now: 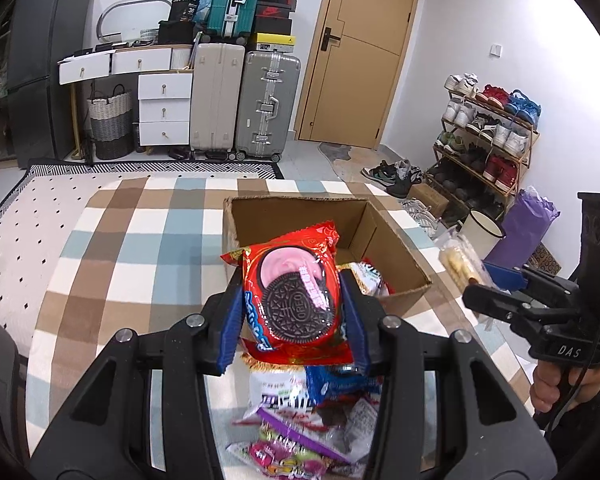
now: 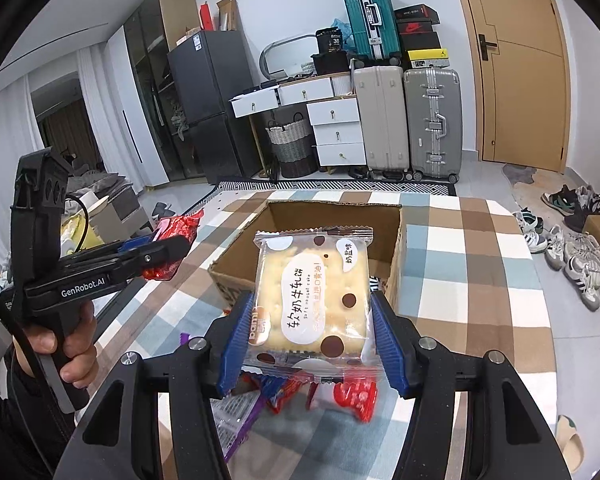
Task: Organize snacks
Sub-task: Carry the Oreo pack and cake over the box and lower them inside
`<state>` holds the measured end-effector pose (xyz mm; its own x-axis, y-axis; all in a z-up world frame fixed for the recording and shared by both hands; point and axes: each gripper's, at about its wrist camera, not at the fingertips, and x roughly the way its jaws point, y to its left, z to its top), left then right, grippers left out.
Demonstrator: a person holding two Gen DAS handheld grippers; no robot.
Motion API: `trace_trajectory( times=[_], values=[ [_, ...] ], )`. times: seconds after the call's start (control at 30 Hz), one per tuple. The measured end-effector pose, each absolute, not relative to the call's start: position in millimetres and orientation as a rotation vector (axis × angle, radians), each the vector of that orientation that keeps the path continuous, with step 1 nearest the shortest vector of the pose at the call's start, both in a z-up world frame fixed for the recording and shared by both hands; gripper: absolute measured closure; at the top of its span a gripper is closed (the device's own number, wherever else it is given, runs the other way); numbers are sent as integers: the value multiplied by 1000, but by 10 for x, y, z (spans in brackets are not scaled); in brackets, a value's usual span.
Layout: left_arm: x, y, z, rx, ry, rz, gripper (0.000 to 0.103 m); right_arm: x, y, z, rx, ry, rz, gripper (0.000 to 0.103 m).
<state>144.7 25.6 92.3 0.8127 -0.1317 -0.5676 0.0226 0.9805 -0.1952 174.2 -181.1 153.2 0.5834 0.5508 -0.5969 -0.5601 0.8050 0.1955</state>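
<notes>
Red Oreo packet (image 1: 290, 300) clamped in left gripper (image 1: 292, 328) jaws; clear nougat-cake packet (image 2: 312, 296) clamped in right gripper (image 2: 310, 340) jaws, near open brown cardboard box (image 2: 396, 248).

two grippers are showing, the left gripper (image 1: 294, 322) and the right gripper (image 2: 312, 340), each carrying one snack: one red oreo packet (image 1: 296, 296), one nougat cake packet (image 2: 314, 292). one cardboard box (image 1: 396, 248) is sitting open. three suitcases (image 1: 267, 104) are standing behind.
</notes>
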Motion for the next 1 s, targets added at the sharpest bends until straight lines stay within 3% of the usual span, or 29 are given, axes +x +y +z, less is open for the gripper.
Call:
trace_trajectory(
  times=[1.0],
  values=[
    [2574, 70, 426, -149, 689, -106, 61, 2586, -1566, 1192, 53, 746, 642, 45]
  ],
)
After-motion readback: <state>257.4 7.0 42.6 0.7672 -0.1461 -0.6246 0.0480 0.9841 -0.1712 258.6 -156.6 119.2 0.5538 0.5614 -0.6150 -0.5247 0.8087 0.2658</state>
